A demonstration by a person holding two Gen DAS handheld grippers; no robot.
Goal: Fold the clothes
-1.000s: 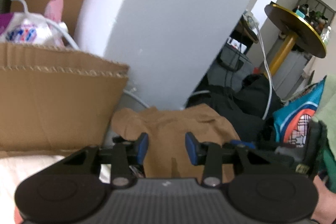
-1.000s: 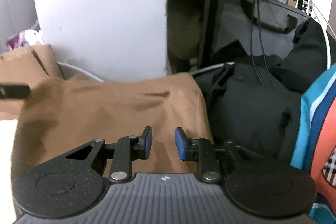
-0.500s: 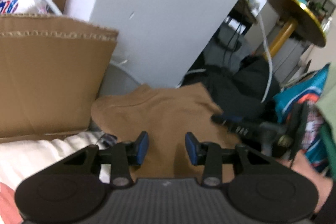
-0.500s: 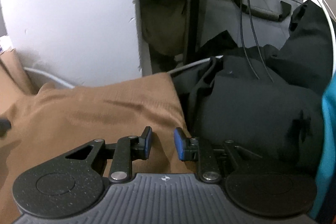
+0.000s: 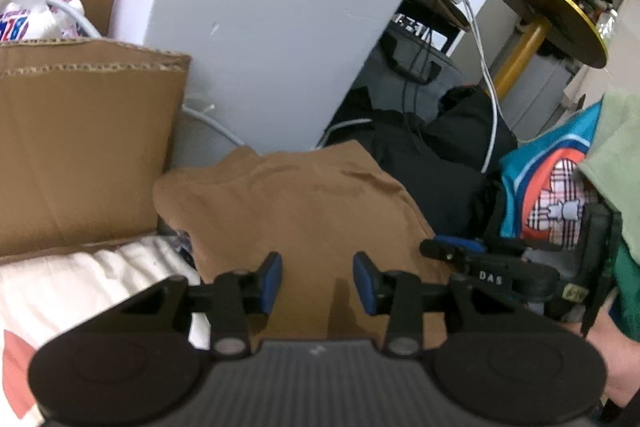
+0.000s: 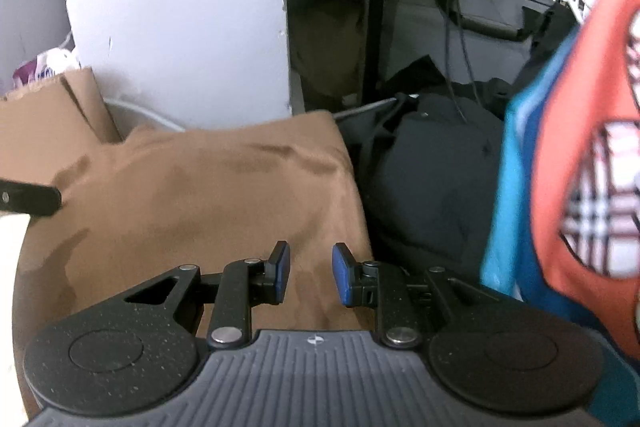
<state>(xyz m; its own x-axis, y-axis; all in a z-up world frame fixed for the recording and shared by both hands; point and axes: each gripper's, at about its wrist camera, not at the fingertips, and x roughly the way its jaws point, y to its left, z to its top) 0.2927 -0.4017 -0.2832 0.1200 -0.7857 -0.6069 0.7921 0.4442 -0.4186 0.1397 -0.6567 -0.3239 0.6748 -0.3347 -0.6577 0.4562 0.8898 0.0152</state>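
Lying spread in a compact slab, the brown garment (image 5: 304, 211) is filling the centre of both views, its far edge towards twelve o'clock against the white panel (image 5: 280, 19). The left gripper (image 5: 317, 281) is hovering over its near edge, jaws parted and holding nothing; the right gripper (image 6: 307, 275) is likewise released above the cloth's right side. At three o'clock black clothing (image 6: 432, 187) and a blue-and-orange garment (image 6: 580, 163) are crowding in; at nine o'clock a cardboard box (image 5: 80, 147) is standing. Judging by this, either another fold is coming or the brown piece is lying finished, so the next grasp is remaining unsettled.
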